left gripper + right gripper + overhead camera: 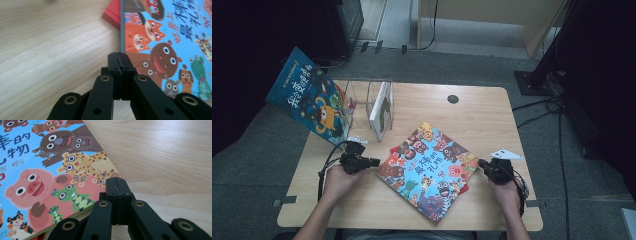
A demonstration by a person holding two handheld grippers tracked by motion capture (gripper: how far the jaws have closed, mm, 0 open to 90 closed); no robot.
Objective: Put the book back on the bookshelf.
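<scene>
A colourful picture book (428, 168) covered in cartoon animals lies flat at an angle in the middle of the wooden table (482, 107). A red book (113, 15) peeks out from under it. My left gripper (377, 162) sits just off the book's left corner, jaws shut with nothing between them. In the left gripper view its closed tips (120, 58) point at the book's edge (121, 37). My right gripper (482, 163) sits at the book's right corner, also shut and empty. In the right gripper view its tips (116, 183) rest beside the cover's edge (110, 167).
A clear stand (362, 102) with upright dividers holds a white book (381, 110) at the back left. A blue book (309, 95) leans against the stand's left side, over the table edge. A dark round hole (453, 99) marks the table's far side.
</scene>
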